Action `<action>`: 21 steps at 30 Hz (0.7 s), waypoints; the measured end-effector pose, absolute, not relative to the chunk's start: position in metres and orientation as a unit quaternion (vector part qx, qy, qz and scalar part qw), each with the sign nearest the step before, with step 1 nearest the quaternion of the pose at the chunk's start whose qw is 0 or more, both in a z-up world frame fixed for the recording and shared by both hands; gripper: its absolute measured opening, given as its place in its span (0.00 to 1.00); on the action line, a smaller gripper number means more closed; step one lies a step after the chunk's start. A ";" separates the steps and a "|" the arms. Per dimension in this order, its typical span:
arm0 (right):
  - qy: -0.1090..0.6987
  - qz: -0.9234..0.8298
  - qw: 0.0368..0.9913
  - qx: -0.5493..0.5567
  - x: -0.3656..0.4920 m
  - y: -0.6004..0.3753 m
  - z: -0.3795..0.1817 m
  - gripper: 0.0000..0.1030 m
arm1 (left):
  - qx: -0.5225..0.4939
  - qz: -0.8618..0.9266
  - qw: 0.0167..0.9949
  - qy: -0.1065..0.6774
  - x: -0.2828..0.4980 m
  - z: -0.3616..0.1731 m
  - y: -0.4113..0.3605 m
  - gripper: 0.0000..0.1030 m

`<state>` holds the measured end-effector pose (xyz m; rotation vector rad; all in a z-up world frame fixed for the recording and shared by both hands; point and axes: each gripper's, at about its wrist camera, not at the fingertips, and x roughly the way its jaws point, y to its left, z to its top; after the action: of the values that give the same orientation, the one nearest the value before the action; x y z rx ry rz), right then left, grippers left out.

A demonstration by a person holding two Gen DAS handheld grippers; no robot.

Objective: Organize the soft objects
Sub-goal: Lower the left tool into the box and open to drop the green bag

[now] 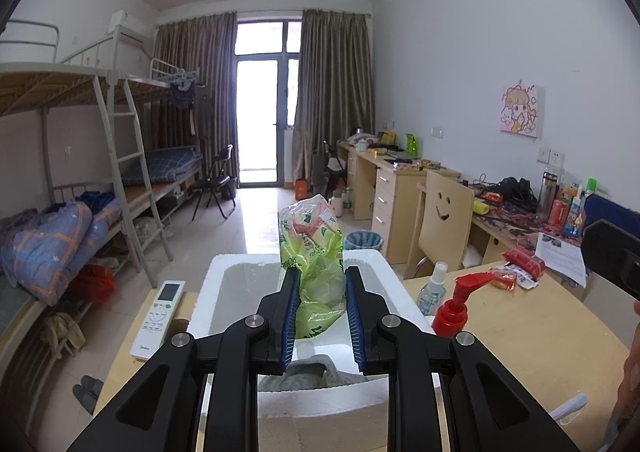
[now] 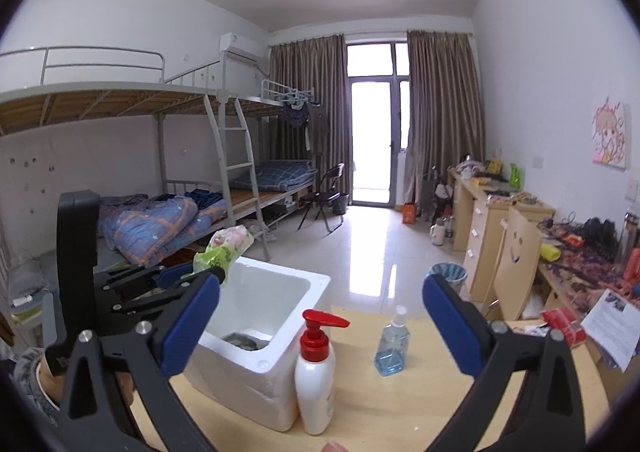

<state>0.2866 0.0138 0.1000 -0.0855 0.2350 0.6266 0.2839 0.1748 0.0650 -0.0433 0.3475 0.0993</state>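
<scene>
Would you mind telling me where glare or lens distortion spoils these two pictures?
Left wrist view: the bright balcony door is blown out, its light reflecting off the glossy tiled floor; the bunk bed frame bows near the edge. Right wrist view: the same door is overexposed, and dark corners ring the fisheye circle.

left hand-held gripper (image 1: 320,308) clamps a green plastic bag (image 1: 316,252) over the foam box (image 1: 240,276).

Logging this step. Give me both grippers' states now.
Left gripper: shut on the green bag, above the foam box.
Right gripper: open, empty.
</scene>
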 end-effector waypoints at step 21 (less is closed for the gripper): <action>0.105 0.305 0.946 -0.033 0.279 0.012 0.104 1.00 | -0.029 0.057 0.981 0.185 0.299 0.062 0.176 0.76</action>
<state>0.2787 0.0119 0.1038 -0.0664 0.2139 0.6206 0.2987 0.1759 0.0617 -0.0577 0.3716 0.1140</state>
